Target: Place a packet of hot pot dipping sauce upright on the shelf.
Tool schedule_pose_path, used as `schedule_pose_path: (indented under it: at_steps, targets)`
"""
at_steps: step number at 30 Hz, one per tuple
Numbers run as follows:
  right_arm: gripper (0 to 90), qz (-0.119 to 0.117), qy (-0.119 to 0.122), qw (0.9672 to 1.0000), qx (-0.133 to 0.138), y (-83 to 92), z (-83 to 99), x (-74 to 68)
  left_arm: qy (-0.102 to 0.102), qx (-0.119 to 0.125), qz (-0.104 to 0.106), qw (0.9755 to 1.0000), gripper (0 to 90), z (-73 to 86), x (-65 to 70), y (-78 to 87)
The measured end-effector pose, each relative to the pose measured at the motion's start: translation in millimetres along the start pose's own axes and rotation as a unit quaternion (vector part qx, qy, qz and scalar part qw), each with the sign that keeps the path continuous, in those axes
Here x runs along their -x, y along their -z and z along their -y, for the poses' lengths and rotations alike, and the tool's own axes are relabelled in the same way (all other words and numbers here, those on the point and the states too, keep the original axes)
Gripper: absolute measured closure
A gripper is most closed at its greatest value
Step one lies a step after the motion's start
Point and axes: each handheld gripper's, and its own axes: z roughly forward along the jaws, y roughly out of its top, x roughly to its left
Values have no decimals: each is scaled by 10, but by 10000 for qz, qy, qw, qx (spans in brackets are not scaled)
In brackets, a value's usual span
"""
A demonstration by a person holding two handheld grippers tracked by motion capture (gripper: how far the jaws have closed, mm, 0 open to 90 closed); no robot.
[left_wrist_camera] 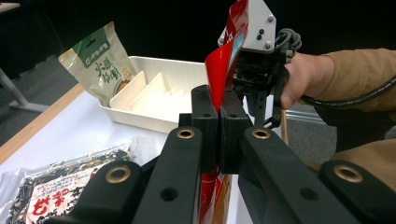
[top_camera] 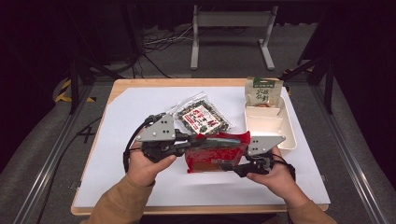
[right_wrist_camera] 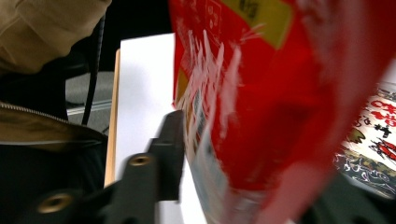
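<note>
1. Left gripper (top_camera: 194, 140), black-jawed with a grey three-cornered plate, at centre-left of the high view; jaws pressed together on the top edge of a glossy red plastic snack pouch (top_camera: 215, 151).
2. In the left gripper view, same pinch seen at close range: both black pads (left_wrist_camera: 205, 116) clamped flat on the red pouch (left_wrist_camera: 224, 65), its film rising above them toward the upper middle of the frame and its lower part hanging between the gripper arms at bottom centre.
3. Red pouch at the centre of the high view, held between the two hands over the white sheet (top_camera: 140, 186) covering the wooden table (top_camera: 116, 86); touching the sheet or lifted off it: cannot tell.
4. Right gripper (top_camera: 233, 166) at lower centre-right of the high view, against the lower right part of the pouch. In the right gripper view, one black jaw at lower left just beside the blurred red pouch (right_wrist_camera: 280, 116), the other jaw hidden behind it at lower right; pressing or merely straddling: cannot tell.
5. Clear plastic bag of dark seaweed snack with a red-and-white label (top_camera: 203, 116) flat on the sheet, just above the pouch in the high view.
6. Cream-white rectangular tray with dividers (top_camera: 289, 135) at right of the high view, with a pale green-topped pouch (top_camera: 264, 93) standing in its upper compartment.
</note>
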Motion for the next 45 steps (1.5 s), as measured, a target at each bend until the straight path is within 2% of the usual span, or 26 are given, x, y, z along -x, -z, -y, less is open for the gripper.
schedule_pose_path:
  at_steps: [1,2,7,11,13,16,17,18,22,25,28,30,38,40,43,45]
  targets:
    - [692,-16,92,9999,-43,7,-3,-2,8,5,16,10000,877,2,-2,3]
    - [702,-58,56,10000,-55,10,-7,-5,16,4,26,10000,877,3,-2,6]
    - [731,-38,198,9998,-84,41,-31,7,2,38,32,10000,870,1,7,18]
    - [751,-75,102,9999,-71,100,-51,24,103,85,-56,9999,828,9,-3,35]
    - [754,-58,88,9999,-55,129,-63,28,196,195,-125,9995,763,17,-17,51]
    - [756,-8,82,9999,-71,189,-82,47,316,477,-365,9977,584,26,-41,116]
    - [756,35,80,9999,-66,219,-87,60,342,519,-368,9974,529,30,-52,135]
    - [756,65,63,10000,-42,246,-94,72,354,518,-358,9974,496,34,-57,148]
    - [756,158,54,9999,43,357,-141,118,254,397,-552,9974,424,62,-65,180]
    - [756,328,68,9994,-3,473,-197,180,313,375,-660,9966,376,94,-85,215]
    - [756,394,34,9992,3,545,-222,229,347,351,-723,9962,354,115,-105,243]
    - [756,525,38,9986,-26,638,-263,283,336,299,-843,9954,348,141,-137,284]
    - [756,803,14,9968,-32,903,-391,452,468,200,-1144,9921,331,219,-216,384]
    - [756,862,-6,9963,-12,954,-407,499,556,231,-1194,9910,324,246,-227,401]
    - [756,941,-52,9955,-14,1022,-433,586,687,400,-1214,9894,322,315,-261,411]
    - [756,986,-100,9951,10,1064,-447,654,761,505,-1282,9875,328,372,-284,400]
